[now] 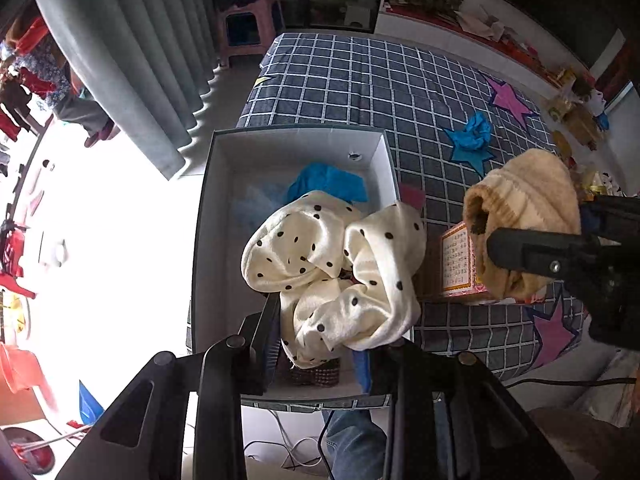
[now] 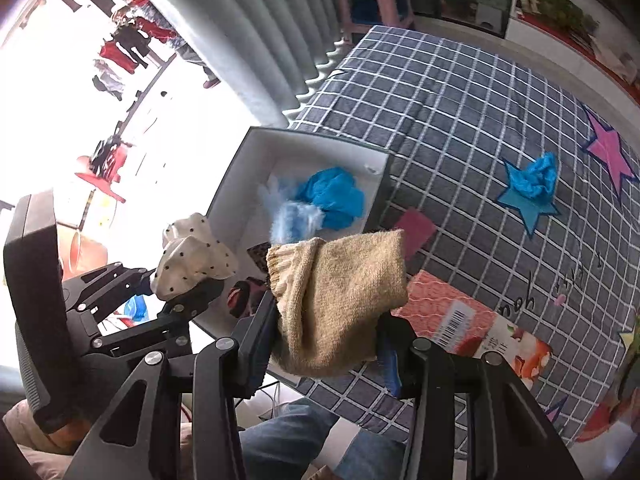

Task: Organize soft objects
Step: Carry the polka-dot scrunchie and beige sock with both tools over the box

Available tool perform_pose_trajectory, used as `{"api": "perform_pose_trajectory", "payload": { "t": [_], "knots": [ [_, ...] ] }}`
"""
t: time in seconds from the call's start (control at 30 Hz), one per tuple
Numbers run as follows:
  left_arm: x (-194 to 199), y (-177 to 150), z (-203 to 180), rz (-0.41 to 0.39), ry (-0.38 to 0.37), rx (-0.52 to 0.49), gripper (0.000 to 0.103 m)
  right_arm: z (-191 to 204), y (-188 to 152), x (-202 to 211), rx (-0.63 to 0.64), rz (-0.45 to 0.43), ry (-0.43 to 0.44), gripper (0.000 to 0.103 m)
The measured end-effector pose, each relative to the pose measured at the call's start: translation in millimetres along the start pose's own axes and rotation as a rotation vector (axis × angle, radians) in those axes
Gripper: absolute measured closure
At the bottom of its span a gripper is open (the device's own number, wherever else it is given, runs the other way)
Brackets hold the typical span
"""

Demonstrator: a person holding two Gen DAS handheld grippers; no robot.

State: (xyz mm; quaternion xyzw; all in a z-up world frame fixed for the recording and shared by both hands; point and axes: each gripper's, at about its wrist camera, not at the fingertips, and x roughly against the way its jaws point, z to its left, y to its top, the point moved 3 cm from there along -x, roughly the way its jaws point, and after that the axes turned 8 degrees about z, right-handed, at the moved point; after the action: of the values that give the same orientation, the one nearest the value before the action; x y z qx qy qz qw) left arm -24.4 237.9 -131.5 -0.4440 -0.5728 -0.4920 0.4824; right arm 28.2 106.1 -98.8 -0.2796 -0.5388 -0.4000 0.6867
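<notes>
Left tongs (image 1: 320, 336) grasp dotted cloth (image 1: 332, 268) over box (image 1: 296, 142); right tongs (image 2: 328, 340) grasp tan sock (image 2: 340, 300).

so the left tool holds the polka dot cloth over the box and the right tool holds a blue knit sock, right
Not quite: the knit sock in the right tool is tan, not blue, as the right wrist view shows. The rest holds: the left tool holds the polka dot cloth over the box.
</notes>
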Motion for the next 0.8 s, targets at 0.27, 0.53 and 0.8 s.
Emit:
{"api": "perform_pose_trajectory", "payload": {
  "t": [0.27,0.53,0.8],
  "knots": [
    [-1.6,-1.0,4.9,-0.002,-0.001,0.018,0.069,7.3,3.4,-3.7,0.022,0.016,-0.005,0.056],
    [-3.2,-0.4,5.1,0.001,0.002,0.021,0.069,7.8,3.6,-4.9,0.022,0.022,-0.002,0.056],
    [-5.1,-1.6,8.1,0.006,0.005,0.026,0.069,9.4,3.4,-7.0,0.033,0.028,-0.003,0.056]
  ]
}}
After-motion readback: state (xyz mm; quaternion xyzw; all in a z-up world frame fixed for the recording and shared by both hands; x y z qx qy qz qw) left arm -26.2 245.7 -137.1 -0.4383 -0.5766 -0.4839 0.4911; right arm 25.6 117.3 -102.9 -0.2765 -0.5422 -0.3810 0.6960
